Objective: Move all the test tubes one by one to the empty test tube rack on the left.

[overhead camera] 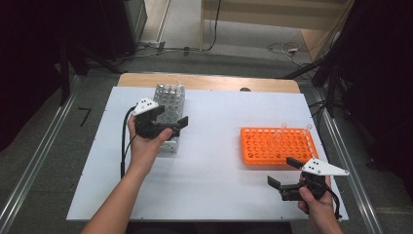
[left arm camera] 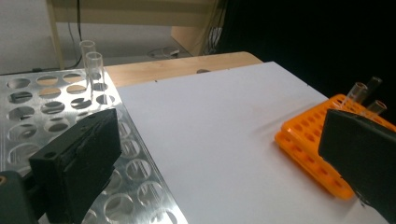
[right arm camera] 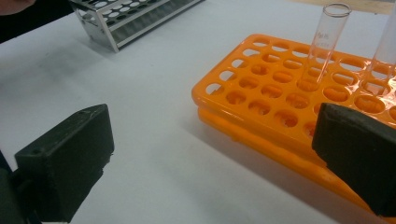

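Left gripper view shows glass tubes in the metal rack; both tongs spread, empty.

Orange rack with rows of round holes, shiny silver metal rack likewise perforated, clear glass tubes, white table sheet, black grippers

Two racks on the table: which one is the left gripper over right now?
The metal rack, silver with round holes, at the table's far left. The left gripper hangs over it with jaws apart; the orange rack lies off to the right.
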`<state>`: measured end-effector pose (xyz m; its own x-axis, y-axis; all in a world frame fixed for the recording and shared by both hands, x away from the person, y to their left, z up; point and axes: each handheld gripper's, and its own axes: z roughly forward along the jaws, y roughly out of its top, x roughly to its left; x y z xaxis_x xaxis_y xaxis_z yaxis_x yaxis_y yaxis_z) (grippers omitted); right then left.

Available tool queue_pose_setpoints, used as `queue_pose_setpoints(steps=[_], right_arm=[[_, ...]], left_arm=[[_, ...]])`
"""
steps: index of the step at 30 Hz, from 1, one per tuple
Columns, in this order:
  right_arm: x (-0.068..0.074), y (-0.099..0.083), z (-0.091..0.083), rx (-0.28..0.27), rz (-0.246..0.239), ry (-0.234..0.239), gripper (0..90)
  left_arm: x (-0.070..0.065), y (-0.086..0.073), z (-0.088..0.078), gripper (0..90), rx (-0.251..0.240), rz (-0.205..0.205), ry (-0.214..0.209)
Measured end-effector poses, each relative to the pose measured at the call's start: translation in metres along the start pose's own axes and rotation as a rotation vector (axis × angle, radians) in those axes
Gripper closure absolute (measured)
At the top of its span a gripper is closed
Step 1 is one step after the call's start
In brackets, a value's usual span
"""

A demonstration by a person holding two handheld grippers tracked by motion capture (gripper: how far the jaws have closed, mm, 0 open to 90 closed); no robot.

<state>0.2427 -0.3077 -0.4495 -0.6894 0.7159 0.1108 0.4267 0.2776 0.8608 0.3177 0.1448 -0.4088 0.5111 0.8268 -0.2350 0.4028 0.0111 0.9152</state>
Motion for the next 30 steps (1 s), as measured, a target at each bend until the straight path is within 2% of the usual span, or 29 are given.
queue_pose_setpoints(steps=[3,9,14,18,22,24,26,30], right_arm=[[0.000,0.001,0.002,0.006,-0.005,-0.012,0.0],[-0.006,0.006,0.004,0.001,0.006,-0.024,0.0],[-0.012,0.013,0.008,-0.004,0.014,-0.036,0.0],[-0.017,0.021,0.011,-0.004,0.018,-0.041,0.0],[-0.020,0.026,0.017,0.007,0.010,-0.043,0.0],[-0.022,0.027,0.022,0.014,0.015,-0.049,0.0],[-0.026,0.028,0.026,0.023,0.019,-0.055,0.0],[-0.033,0.031,0.034,0.031,0.035,-0.068,2.7]], left_arm=[[-0.008,-0.008,-0.011,0.0,-0.006,0.021,-0.002],[-0.022,-0.022,-0.029,0.0,-0.021,0.027,-0.017],[-0.034,-0.030,-0.041,0.0,-0.019,0.061,-0.018],[-0.043,-0.035,-0.049,0.0,-0.033,0.057,-0.039],[-0.049,-0.044,-0.053,0.0,-0.025,0.067,-0.051],[-0.051,-0.049,-0.056,0.0,-0.026,0.050,-0.059],[-0.053,-0.053,-0.059,0.0,-0.018,0.056,-0.060],[-0.056,-0.059,-0.064,0.0,-0.012,0.041,-0.073]])
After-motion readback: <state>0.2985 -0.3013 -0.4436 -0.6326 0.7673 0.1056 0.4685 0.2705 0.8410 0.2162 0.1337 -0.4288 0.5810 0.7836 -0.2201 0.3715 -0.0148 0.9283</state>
